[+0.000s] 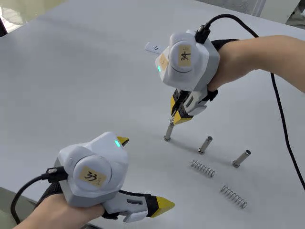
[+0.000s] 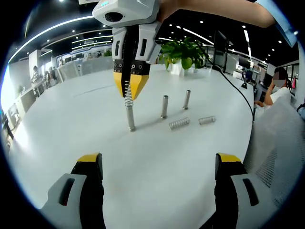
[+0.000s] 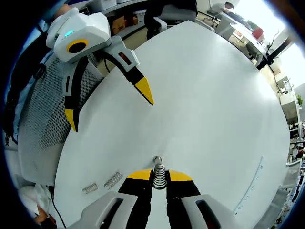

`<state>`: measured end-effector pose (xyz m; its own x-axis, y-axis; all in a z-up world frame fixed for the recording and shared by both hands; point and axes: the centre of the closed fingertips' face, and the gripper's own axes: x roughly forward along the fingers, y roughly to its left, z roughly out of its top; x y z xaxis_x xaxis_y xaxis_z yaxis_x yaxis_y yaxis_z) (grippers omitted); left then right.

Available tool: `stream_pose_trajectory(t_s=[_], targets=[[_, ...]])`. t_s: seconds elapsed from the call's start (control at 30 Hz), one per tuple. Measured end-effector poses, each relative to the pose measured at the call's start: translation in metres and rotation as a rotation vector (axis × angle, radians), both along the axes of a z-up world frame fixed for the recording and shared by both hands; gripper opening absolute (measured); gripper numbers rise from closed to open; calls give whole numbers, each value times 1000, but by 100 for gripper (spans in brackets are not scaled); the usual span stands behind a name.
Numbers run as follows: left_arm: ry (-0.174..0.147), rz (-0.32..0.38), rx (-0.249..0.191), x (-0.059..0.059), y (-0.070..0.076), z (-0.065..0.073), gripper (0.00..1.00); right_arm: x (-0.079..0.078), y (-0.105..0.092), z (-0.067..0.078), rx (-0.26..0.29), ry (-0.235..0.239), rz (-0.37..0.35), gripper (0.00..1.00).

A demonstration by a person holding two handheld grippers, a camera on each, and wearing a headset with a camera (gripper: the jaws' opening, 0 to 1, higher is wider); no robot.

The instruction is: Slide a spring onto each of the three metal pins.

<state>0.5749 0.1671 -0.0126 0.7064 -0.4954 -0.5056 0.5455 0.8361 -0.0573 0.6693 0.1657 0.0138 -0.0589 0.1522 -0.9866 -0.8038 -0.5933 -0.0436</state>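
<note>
The table (image 1: 71, 71) is wide and bare on all sides of the work, and its near edge runs just below the left gripper (image 1: 143, 171). This gripper hovers with its jaws wide apart, well away from the pins. The right gripper (image 1: 178, 117) is clamped on a spring (image 1: 174, 114), which it holds upright with the lower end at the top of the first pin (image 1: 168, 132). I judge this to be the first fitting of three, only beginning. The next move calls for a straight push down along the pin, then a release. A cable (image 1: 281, 114) lies to the right and could drag. The middle pin (image 1: 205, 144) and the last pin (image 1: 241, 158) stand bare, with a loose spring (image 1: 202, 168) and a second loose spring (image 1: 233, 196) lying near them.
</note>
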Motion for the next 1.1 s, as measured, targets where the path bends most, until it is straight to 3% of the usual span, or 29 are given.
stream_pose_trajectory(t_s=[1.1], targets=[[12, 9, -11, -3, 3, -1, 96, 1, 6, -2, -7, 6, 3, 7]])
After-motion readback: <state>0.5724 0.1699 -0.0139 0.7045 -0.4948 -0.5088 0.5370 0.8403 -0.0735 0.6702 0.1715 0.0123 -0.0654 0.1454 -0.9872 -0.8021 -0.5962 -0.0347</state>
